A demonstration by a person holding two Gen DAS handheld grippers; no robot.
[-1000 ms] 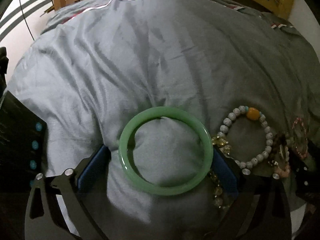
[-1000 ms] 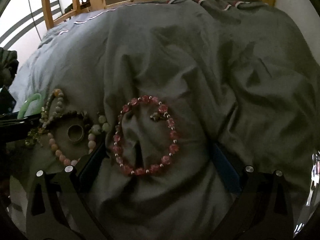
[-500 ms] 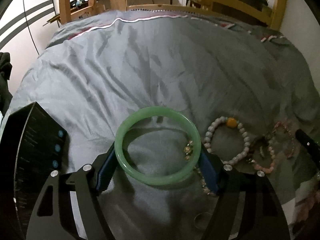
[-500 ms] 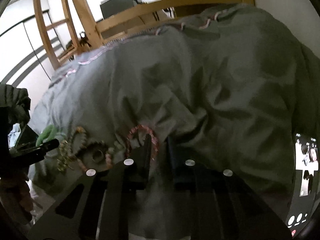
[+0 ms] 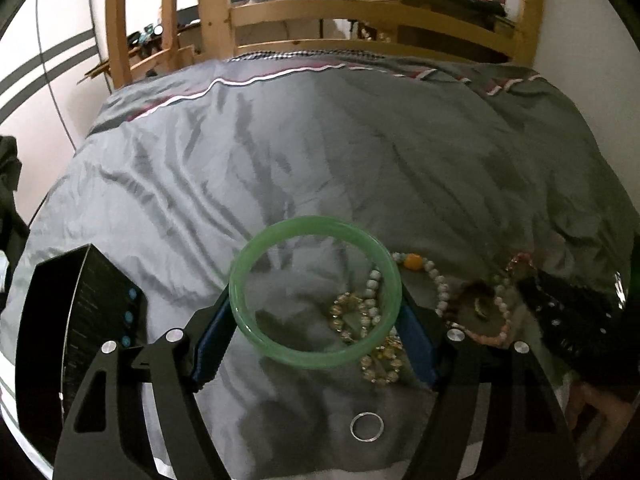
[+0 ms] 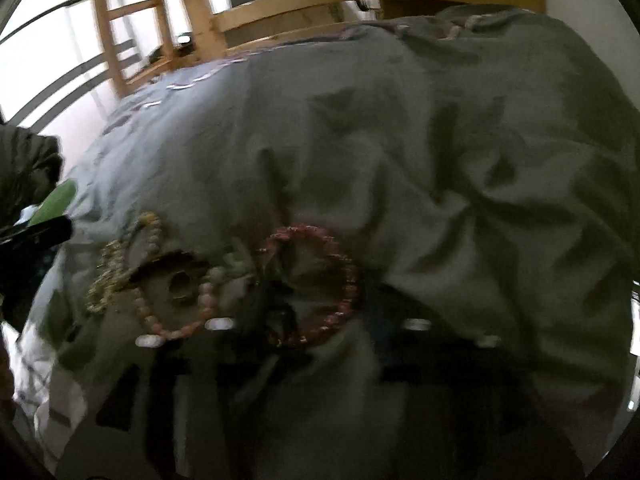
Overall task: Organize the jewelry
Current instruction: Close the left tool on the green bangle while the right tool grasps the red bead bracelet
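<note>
In the left wrist view my left gripper [image 5: 316,332] is shut on a green jade bangle [image 5: 248,256] and holds it above the grey duvet [image 5: 320,140]. Below it lie a gold bead bracelet [image 5: 380,364], a white bead bracelet with an orange bead [image 5: 414,262], a pink bead bracelet [image 5: 500,328] and a small silver ring [image 5: 367,426]. The right wrist view is blurred. My right gripper [image 6: 320,320] sits at a red bead bracelet [image 6: 348,276]; its fingers are smeared and I cannot tell how they stand. A pink bead bracelet [image 6: 172,332] lies to its left.
A black box [image 5: 80,320] stands at the left on the duvet. A wooden bed frame [image 5: 360,8] runs along the far side. The right gripper's dark body [image 5: 560,312] shows at the right of the left wrist view.
My left gripper has lifted the green bangle up off the duvet and pulled back. My right gripper closed by the red bracelet, then rose; its view is now blurred.
</note>
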